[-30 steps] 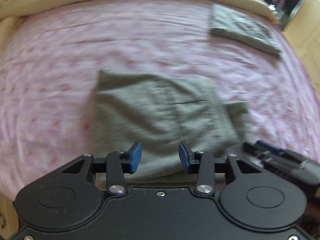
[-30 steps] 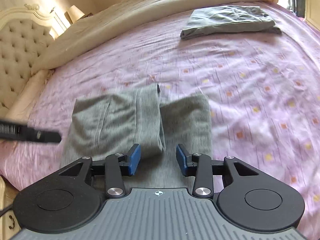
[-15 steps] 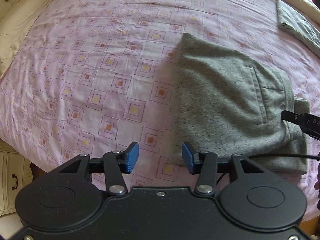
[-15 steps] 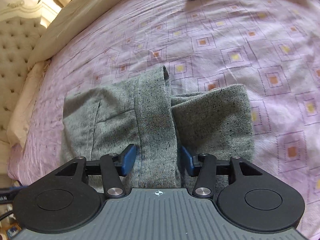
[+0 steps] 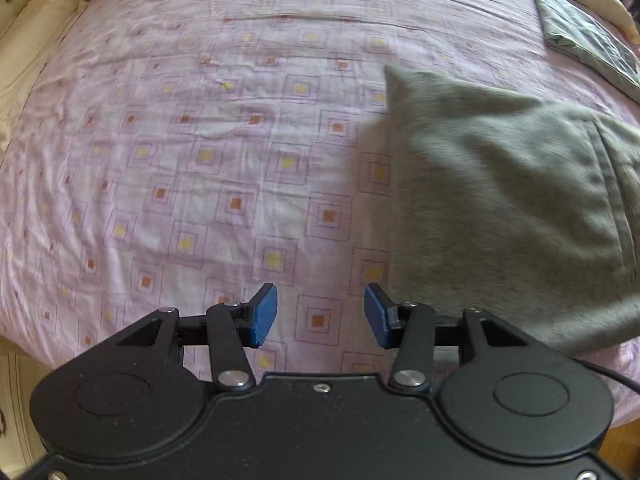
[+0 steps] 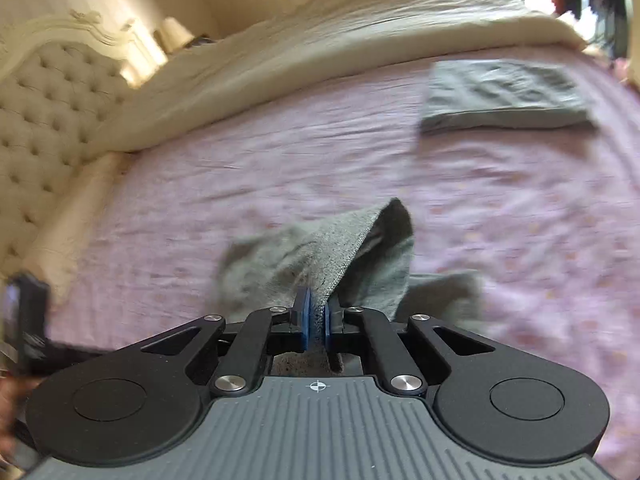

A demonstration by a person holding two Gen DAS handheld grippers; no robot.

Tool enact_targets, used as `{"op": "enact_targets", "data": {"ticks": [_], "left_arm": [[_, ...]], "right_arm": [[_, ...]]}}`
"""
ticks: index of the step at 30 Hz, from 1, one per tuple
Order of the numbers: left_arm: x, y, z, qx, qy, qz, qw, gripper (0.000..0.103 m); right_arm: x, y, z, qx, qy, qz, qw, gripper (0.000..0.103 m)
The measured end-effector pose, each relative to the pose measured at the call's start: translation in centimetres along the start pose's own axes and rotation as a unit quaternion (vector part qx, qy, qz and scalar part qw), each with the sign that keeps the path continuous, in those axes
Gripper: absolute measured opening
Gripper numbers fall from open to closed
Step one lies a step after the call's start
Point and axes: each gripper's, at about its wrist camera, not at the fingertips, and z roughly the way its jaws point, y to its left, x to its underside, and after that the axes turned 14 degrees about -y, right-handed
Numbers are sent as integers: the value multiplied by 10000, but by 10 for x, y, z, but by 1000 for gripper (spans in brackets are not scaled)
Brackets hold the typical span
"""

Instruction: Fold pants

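Note:
The grey pants lie folded on the pink patterned bed sheet, to the right of my left gripper, which is open, empty and just above the sheet near the bed's front edge. In the right wrist view my right gripper is shut on an edge of the grey pants and lifts that part off the sheet; the rest of the cloth trails down to the bed.
A second folded grey garment lies at the far right of the bed, also in the left wrist view. A cream duvet is bunched along the back, with a tufted headboard at the left.
My right gripper has closed on the pants' edge and raised it. My left gripper has stayed open and shifted left, off the pants.

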Motion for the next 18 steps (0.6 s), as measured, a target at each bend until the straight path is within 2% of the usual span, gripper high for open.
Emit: {"op": "enact_targets", "data": {"ticks": [3, 6, 8, 9, 10, 13, 15, 18], "left_arm": [[-1, -11, 4, 147, 22, 134, 9998, 55], [-3, -26, 6, 253, 35, 303, 9992, 55], [-7, -36, 1, 366, -41, 416, 9985, 55], [-8, -41, -1, 427, -95, 468, 9979, 57], [-8, -45, -2, 480, -117, 526, 9974, 59], [1, -57, 3, 633, -109, 742, 9952, 62], [13, -64, 12, 639, 17, 962, 9933, 62], [38, -68, 30, 606, 345, 1258, 9896, 62]], "right_arm": [[28, -29, 30, 413, 414, -2, 9983, 10], [45, -43, 57, 796, 803, 30, 9936, 11], [41, -46, 47, 875, 553, 304, 9942, 15], [39, -45, 38, 917, 352, 418, 9943, 23], [37, -43, 28, 918, 170, 457, 9946, 28], [39, -32, 16, 579, -112, 302, 9978, 29], [46, -22, 27, 350, 132, 118, 9992, 29], [72, -9, 45, 365, 738, -292, 9962, 29]]}}
